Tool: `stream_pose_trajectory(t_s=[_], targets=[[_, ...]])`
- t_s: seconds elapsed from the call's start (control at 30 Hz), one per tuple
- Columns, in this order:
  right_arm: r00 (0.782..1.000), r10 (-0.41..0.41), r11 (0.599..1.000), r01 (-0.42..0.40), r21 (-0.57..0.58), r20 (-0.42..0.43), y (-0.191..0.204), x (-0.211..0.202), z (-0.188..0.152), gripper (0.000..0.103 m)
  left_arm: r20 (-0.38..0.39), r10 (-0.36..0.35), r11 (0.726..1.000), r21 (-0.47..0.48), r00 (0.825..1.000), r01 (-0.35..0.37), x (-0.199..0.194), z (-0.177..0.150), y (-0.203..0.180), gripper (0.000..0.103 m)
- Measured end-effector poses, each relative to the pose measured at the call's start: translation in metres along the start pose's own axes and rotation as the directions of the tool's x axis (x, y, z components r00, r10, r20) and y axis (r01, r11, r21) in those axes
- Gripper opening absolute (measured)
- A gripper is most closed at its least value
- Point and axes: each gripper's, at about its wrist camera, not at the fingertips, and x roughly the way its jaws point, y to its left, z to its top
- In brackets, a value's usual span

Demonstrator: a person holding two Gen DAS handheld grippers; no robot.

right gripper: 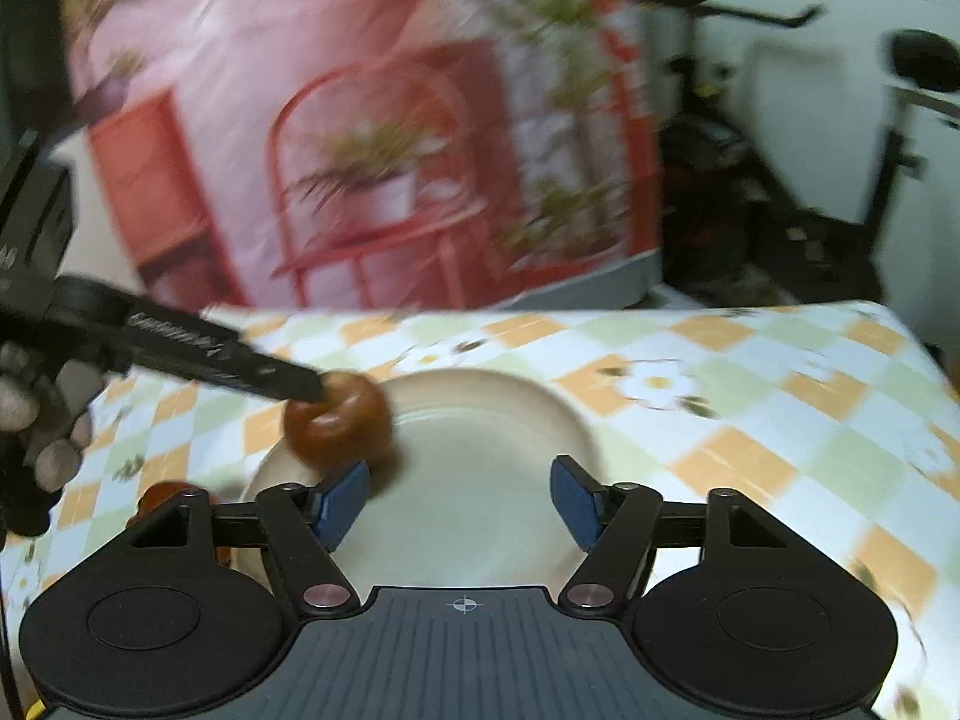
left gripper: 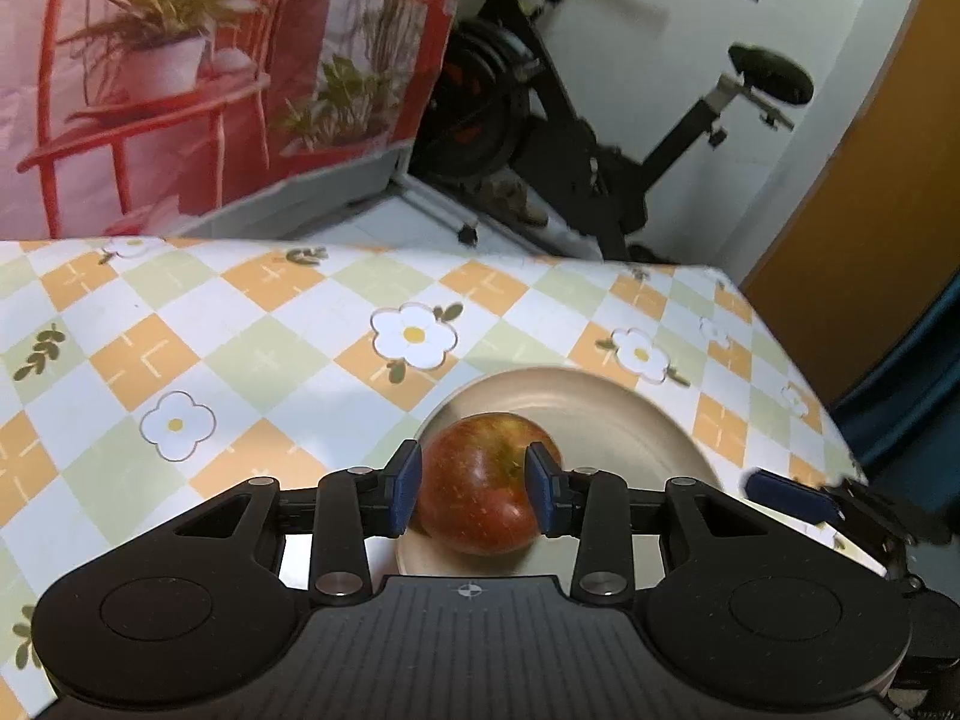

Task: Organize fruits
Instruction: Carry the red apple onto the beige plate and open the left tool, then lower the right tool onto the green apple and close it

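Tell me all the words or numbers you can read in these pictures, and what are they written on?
White lettering on the side of the left gripper, seen from the right wrist camera: too blurred to read.
A letter or two on the dark block at the far left edge of that view: cut off, not readable.
Left wrist view: no words or numbers on the apple, plate or tablecloth.

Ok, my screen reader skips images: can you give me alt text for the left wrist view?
The left gripper is shut on a red apple over the near edge of a cream plate on a checked floral tablecloth. An exercise bike and a red plant poster stand behind the table.
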Motion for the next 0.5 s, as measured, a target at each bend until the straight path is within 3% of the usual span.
stream_pose_trajectory(t_s=[0.13,0.3,0.5], targets=[[0.994,-0.08,0.995,0.075,0.066,0.072,-0.017,-0.027,-0.022,0.069,0.057,0.005,1.0,-0.028,0.998,-0.004,-0.026,-0.01,-0.002,0.04],[0.986,-0.136,0.987,0.126,0.101,0.098,-0.024,-0.046,-0.051,0.069,0.121,0.055,0.996,-0.08,0.991,-0.045,-0.061,-0.033,-0.004,0.04],[0.988,-0.097,0.993,0.088,0.076,0.119,-0.011,-0.061,-0.062,0.073,0.168,0.139,0.986,-0.119,0.976,-0.12,-0.098,-0.07,-0.002,0.04]])
